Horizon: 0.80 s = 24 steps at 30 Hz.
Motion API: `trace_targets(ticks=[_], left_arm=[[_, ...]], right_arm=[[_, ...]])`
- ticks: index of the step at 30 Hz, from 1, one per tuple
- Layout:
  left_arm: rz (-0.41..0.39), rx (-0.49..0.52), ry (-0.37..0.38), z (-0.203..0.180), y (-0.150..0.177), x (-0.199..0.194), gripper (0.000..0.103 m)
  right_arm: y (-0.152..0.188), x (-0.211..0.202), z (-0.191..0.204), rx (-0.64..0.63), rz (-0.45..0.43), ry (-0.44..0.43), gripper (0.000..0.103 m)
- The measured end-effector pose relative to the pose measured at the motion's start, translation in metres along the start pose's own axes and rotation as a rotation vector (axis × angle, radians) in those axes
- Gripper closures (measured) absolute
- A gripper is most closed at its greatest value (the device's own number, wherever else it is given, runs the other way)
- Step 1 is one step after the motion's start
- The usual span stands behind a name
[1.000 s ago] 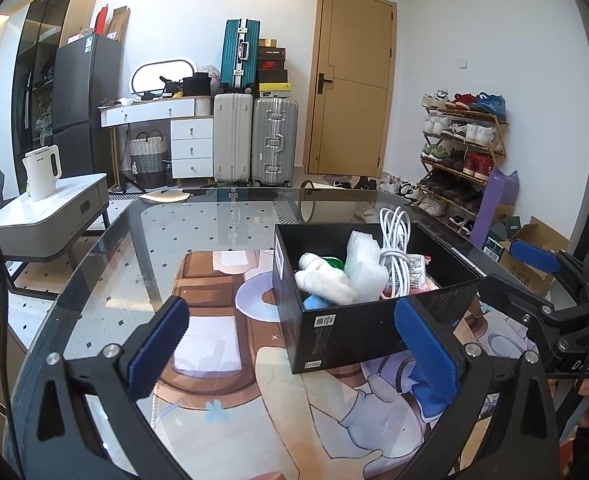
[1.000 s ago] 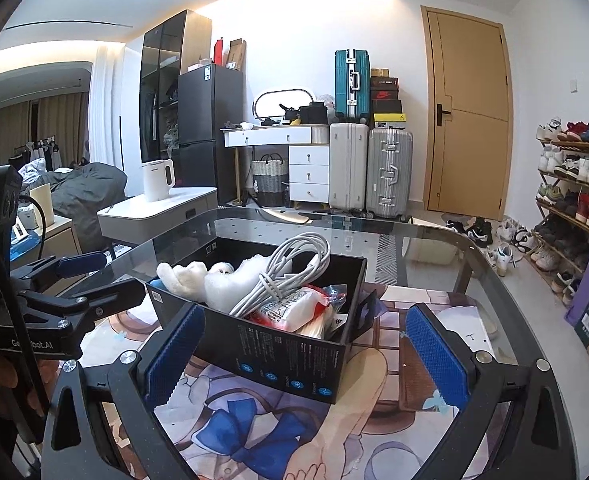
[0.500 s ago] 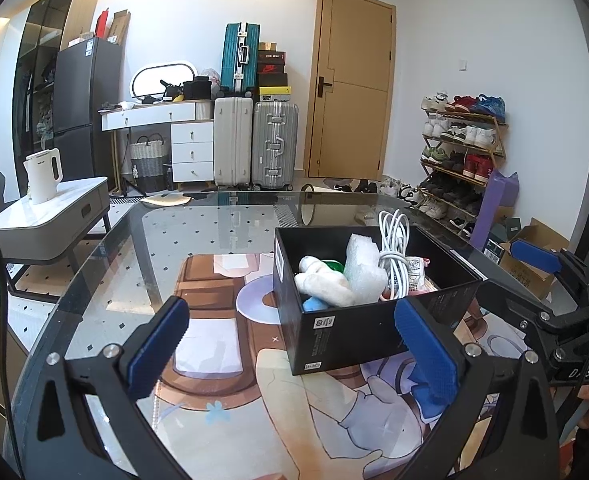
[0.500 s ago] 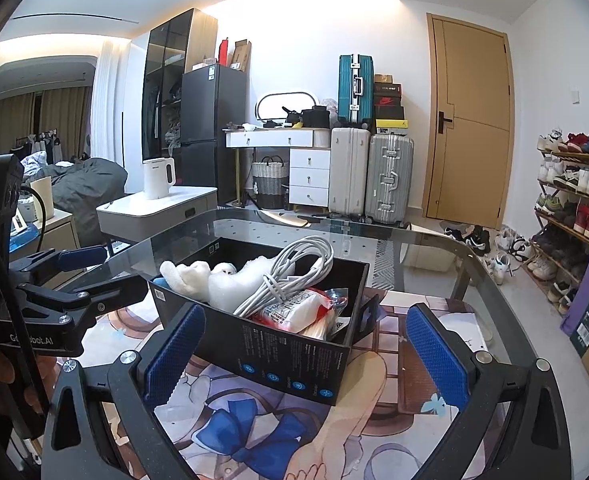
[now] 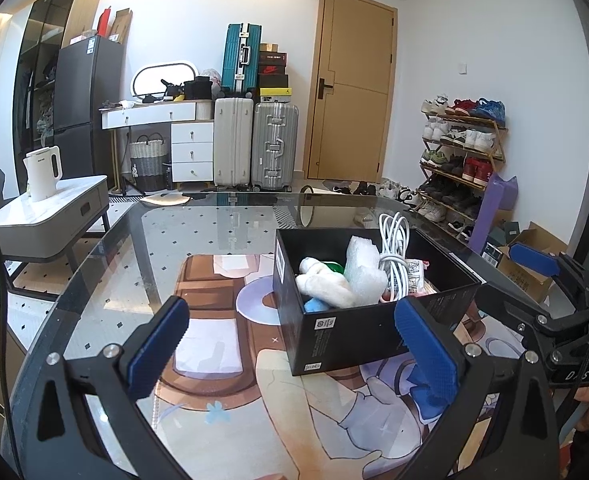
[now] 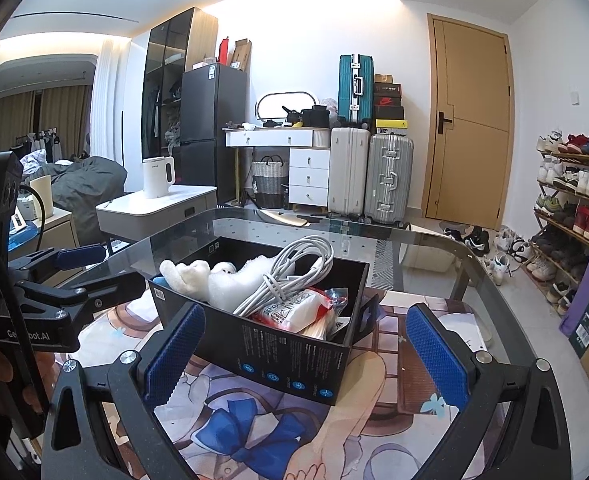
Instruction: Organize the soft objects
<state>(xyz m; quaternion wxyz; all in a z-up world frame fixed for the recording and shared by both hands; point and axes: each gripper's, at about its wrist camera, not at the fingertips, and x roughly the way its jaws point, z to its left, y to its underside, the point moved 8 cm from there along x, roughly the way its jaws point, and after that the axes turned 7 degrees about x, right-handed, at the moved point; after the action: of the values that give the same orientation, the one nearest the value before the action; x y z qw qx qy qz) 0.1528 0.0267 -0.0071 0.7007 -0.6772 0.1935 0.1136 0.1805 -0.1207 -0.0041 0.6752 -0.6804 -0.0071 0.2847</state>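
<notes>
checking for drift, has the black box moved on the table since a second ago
No. The black box sits at the same spot on the printed mat in both wrist views.

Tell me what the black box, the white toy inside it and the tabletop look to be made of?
The black box looks like matte printed cardboard: thin flat walls, sharp folded corners, stickers and small icons. The white toy seems plush fabric, fuzzy and floppy. The tabletop appears to be glass: it mirrors the suitcases and shows the floor tiles through it.
</notes>
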Motion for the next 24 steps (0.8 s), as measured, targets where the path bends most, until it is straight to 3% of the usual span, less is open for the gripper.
trace_targets(ticks=[24], left_arm=[[0.002,-0.007,-0.005,0.0028,-0.0002,0.0002,0.000]], right_arm=[[-0.0003,-0.0005,0.0001,0.001,0.000,-0.001,0.001]])
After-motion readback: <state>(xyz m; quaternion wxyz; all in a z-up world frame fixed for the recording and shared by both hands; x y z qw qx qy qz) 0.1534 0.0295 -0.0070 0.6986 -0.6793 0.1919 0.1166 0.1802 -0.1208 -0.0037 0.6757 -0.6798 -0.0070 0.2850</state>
